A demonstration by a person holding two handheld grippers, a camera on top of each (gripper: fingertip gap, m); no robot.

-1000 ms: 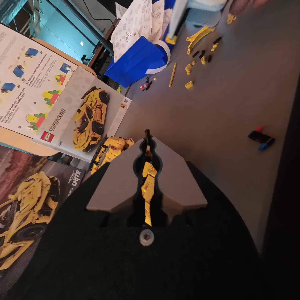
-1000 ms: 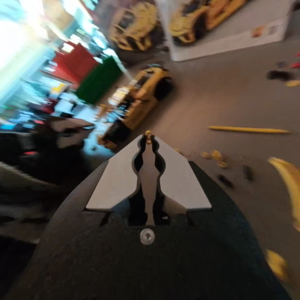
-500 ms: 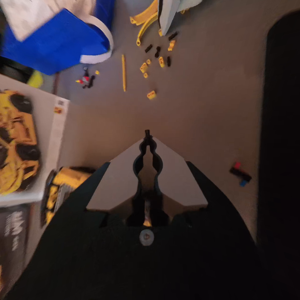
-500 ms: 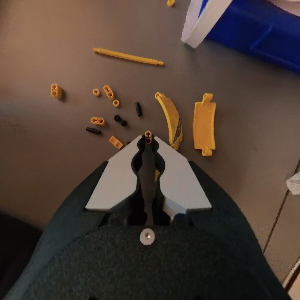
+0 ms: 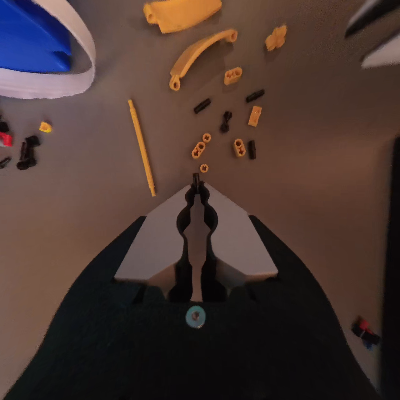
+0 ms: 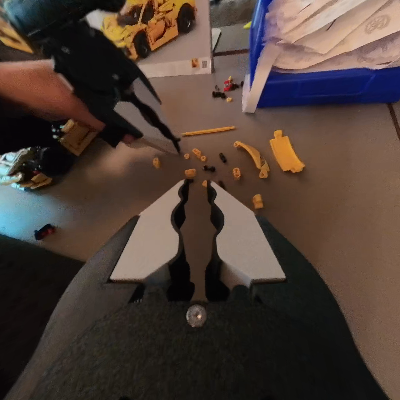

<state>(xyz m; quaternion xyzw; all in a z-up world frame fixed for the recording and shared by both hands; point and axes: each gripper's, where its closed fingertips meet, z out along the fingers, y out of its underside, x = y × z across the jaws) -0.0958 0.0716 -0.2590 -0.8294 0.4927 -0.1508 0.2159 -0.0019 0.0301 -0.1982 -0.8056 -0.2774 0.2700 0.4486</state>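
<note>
Your left tool (image 5: 196, 184) is pinched nearly closed on a small black pin (image 5: 195, 178), which sticks out past the tips. It hangs low over the grey tabletop (image 5: 303, 194), just short of a yellow bush (image 5: 204, 168) and beside the long yellow axle (image 5: 141, 147). That end-on grip leaves most of the pin free, which looks suited to pushing it into a hole.

Ahead of it the loose parts lie in one cluster: two short yellow connectors (image 5: 198, 149), more black pins (image 5: 202, 105), a small yellow plate (image 5: 255, 115), a curved yellow beam (image 5: 200, 55) and a curved yellow panel (image 5: 181, 14). They are spread apart, not stacked, so each can be reached on its own. A blue bin (image 5: 32, 36) with a white rim sits to the far left.

Your right tool (image 6: 197, 183) stands partly open and holds nothing. It hovers just above the near edge of the same cluster, with a yellow connector (image 6: 190, 172) at its left tip and a yellow bit at its right. From this side you can see your left tool coming in from the left, a hand (image 6: 65, 104) on its grip, its tips down among the bushes. Behind it lie a part-built yellow car (image 6: 73, 136), a booklet (image 6: 177, 65) showing a yellow car, and the blue bin stuffed with paper bags (image 6: 324, 32). A small red and blue part (image 6: 44, 231) lies well apart, near the tabletop edge.
</note>
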